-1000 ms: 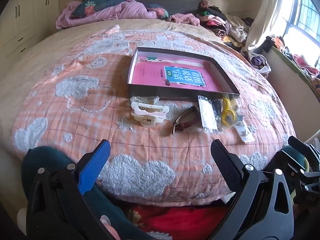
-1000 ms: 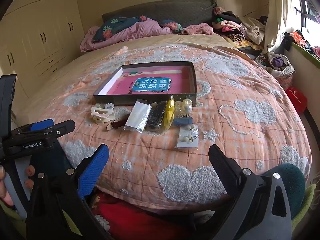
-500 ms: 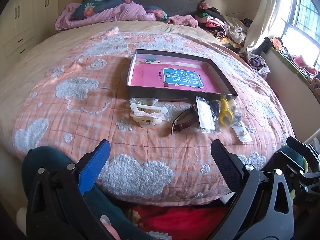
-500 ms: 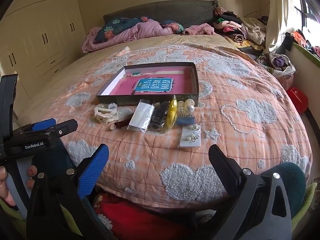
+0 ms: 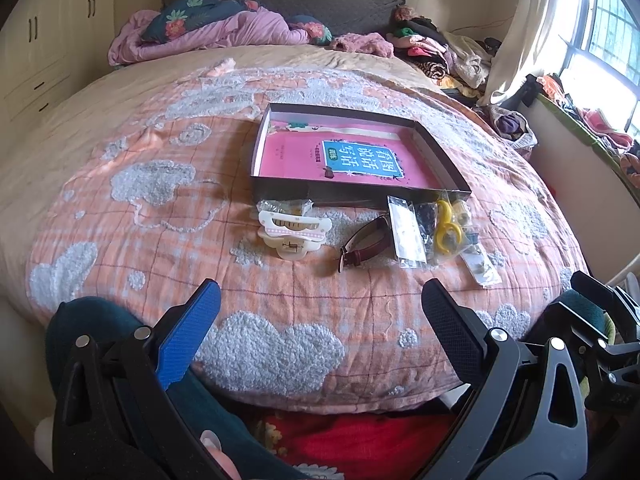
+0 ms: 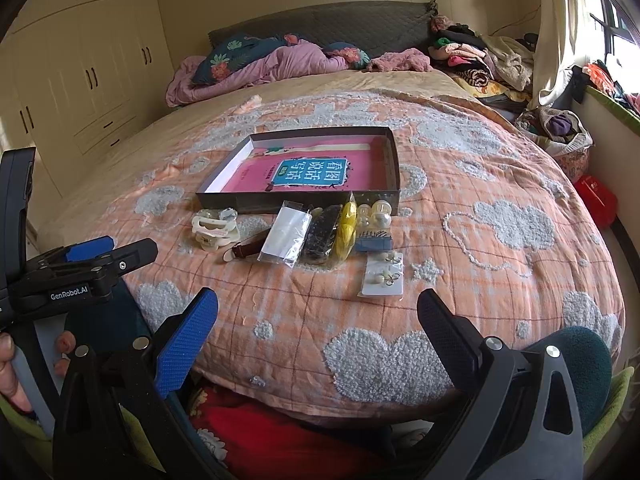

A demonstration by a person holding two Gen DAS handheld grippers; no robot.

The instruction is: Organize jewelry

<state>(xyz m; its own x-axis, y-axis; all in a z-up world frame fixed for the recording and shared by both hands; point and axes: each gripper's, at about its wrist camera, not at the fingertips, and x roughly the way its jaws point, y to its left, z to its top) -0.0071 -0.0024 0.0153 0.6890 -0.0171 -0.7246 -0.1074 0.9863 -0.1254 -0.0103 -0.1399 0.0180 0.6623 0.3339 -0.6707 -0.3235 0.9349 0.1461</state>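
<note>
Left wrist view: the left hand-held gripper (image 5: 320, 316) gapes wide, empty, over the bed (image 5: 160, 184); a hair claw (image 5: 294, 232) and watch (image 5: 364, 244) lie before the box (image 5: 352, 196).

Right wrist view: the right hand-held gripper (image 6: 318, 316) is likewise spread and empty; what looks like an earring card (image 6: 383, 276) lies nearest.

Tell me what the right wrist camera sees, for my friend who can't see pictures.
An open right gripper hovers, empty, over a bed's orange blanket. Ahead, a hair clip, watch, small bags and an earring card lie before a shallow box.
</note>
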